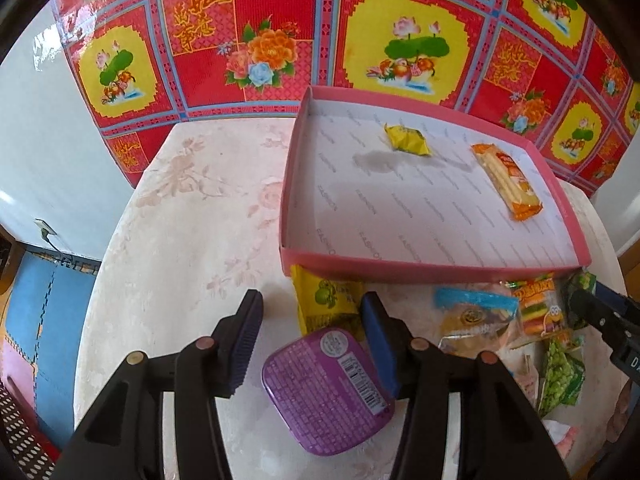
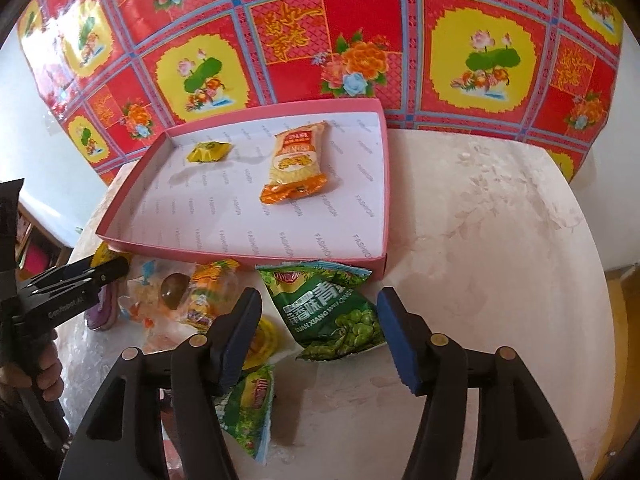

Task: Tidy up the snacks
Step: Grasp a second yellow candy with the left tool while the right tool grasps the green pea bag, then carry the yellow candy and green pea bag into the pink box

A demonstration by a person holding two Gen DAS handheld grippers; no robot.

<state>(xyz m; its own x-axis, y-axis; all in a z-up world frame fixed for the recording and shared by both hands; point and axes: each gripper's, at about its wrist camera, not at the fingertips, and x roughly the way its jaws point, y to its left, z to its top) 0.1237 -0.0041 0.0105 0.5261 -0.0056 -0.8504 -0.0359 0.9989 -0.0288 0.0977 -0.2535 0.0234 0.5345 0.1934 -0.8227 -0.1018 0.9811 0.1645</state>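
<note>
Left wrist view: shallow pink cardboard tray point(image 1: 404, 270) held a crinkled yellow candy point(image 1: 406, 140) and an orange wafer pack point(image 1: 506, 180), left tool point(image 1: 310, 346) spread open astride a rounded purple tin point(image 1: 324, 392) on the counter point(image 1: 180, 240); right wrist view: right tool point(image 2: 318, 334) gaped over a glossy green pea packet point(image 2: 332, 316) just before the tray.

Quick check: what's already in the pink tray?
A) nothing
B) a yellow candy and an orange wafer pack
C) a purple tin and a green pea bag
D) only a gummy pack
B: the pink tray holds just a yellow candy and an orange wafer pack.
</note>
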